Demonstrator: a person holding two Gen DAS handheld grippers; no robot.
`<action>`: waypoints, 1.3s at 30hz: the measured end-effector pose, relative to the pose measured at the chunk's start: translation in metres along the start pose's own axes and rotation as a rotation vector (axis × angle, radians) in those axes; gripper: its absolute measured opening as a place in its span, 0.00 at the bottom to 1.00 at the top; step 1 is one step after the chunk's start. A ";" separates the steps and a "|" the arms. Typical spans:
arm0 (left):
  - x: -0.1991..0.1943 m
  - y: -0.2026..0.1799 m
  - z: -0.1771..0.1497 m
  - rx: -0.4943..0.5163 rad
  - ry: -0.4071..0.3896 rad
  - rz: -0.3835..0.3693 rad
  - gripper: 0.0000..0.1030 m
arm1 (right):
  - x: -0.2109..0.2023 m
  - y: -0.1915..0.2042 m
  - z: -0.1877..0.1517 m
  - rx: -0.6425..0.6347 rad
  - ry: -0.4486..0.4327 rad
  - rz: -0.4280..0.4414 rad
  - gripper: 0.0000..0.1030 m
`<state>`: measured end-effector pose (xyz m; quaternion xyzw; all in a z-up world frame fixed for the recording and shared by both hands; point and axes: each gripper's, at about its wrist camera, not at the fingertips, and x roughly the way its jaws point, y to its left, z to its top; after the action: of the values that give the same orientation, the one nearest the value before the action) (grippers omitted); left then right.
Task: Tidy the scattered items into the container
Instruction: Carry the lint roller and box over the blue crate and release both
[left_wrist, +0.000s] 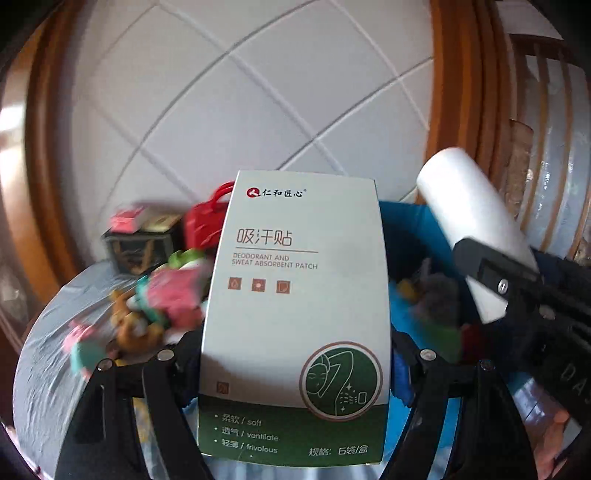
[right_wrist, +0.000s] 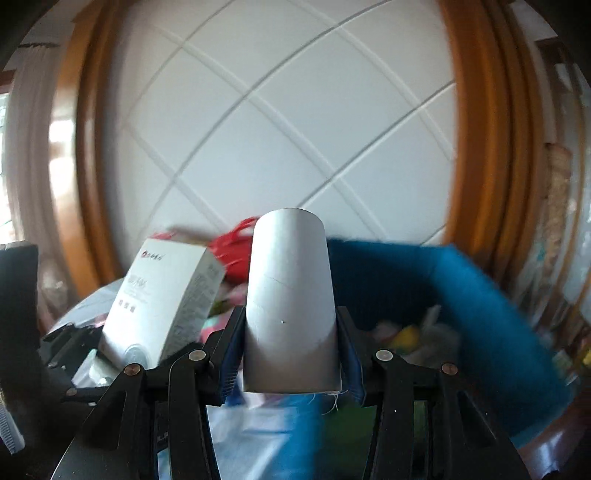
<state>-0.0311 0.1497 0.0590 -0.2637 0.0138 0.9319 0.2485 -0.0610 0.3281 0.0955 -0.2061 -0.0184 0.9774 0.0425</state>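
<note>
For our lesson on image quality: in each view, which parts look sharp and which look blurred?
Left wrist view: the patch box is sharp, while the toys beside it smear. Right wrist view: the white roll is crisp, while the blue container streaks. Both views bend the door frame.

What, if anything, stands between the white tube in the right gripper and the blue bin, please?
Nothing visible does. The right gripper holds the tube upright, with the bin open just beyond and below it. The box in the left gripper is off to the left.
</note>
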 end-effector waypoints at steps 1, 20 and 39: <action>0.010 -0.018 0.010 0.008 0.014 -0.027 0.74 | 0.003 -0.019 0.008 -0.003 -0.003 -0.010 0.45; 0.284 -0.199 0.016 0.126 0.669 0.072 0.74 | 0.232 -0.267 -0.053 0.045 0.589 -0.026 0.45; 0.305 -0.195 -0.009 0.168 0.756 0.134 0.74 | 0.243 -0.265 -0.055 0.098 0.537 0.123 0.65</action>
<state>-0.1606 0.4580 -0.0803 -0.5654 0.1980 0.7790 0.1852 -0.2399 0.6149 -0.0383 -0.4562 0.0533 0.8883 -0.0038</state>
